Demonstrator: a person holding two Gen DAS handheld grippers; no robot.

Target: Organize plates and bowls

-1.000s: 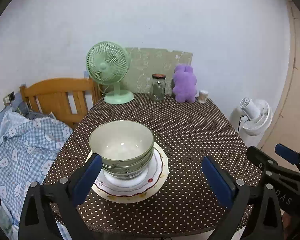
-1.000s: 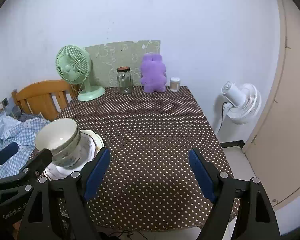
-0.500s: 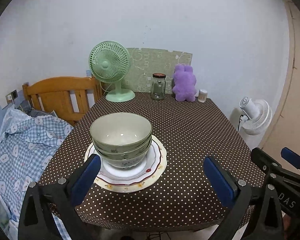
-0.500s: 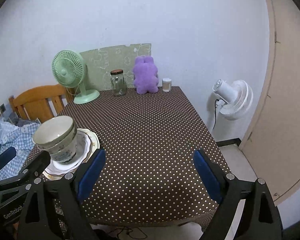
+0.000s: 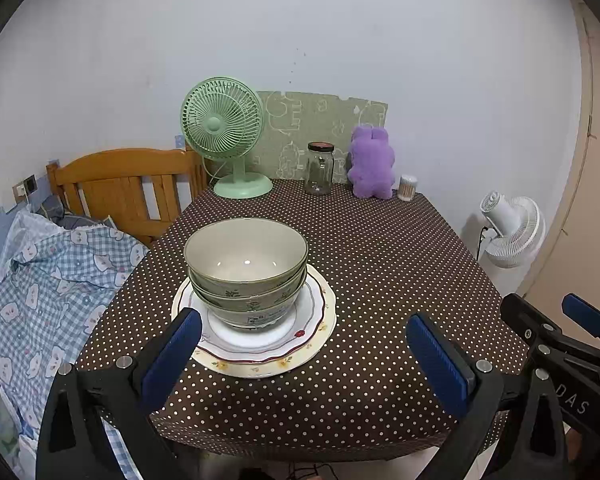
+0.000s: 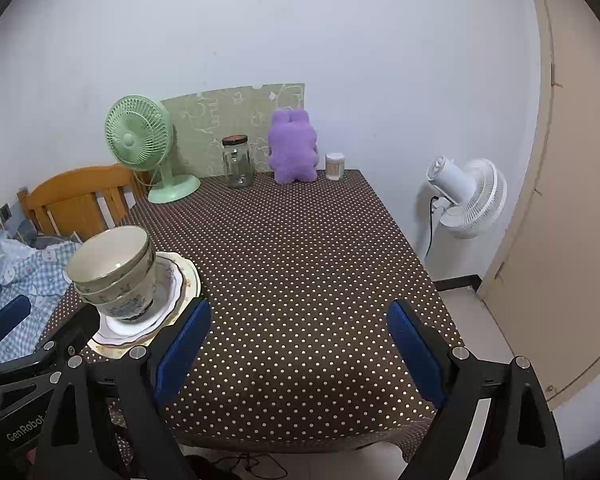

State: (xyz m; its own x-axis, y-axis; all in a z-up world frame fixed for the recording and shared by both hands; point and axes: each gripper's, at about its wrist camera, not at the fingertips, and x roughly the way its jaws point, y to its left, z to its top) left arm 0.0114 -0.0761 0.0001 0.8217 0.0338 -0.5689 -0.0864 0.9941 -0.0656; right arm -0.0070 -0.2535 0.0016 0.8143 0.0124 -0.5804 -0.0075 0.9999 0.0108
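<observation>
Three pale green bowls (image 5: pixel 246 270) are nested in a stack on a stack of white plates (image 5: pixel 316 320) with red and floral rims, at the near left of the dotted brown table (image 5: pixel 380 264). The bowls (image 6: pixel 114 270) and plates (image 6: pixel 186 280) also show at the left of the right wrist view. My left gripper (image 5: pixel 304 354) is open and empty, held just before the table's near edge, in front of the plates. My right gripper (image 6: pixel 300 348) is open and empty, over the near edge to the right of the stack.
At the table's back stand a green desk fan (image 5: pixel 224 132), a glass jar (image 5: pixel 320 168), a purple plush toy (image 5: pixel 370 164) and a small white pot (image 5: pixel 407 187). A wooden headboard (image 5: pixel 120 184) and checked bedding (image 5: pixel 44 280) lie left. A white floor fan (image 6: pixel 466 196) stands right.
Both grippers have drawn back and up from the table, so the bowl stack looks smaller and farther away. Both stay open. The bowls and plates have not moved.
</observation>
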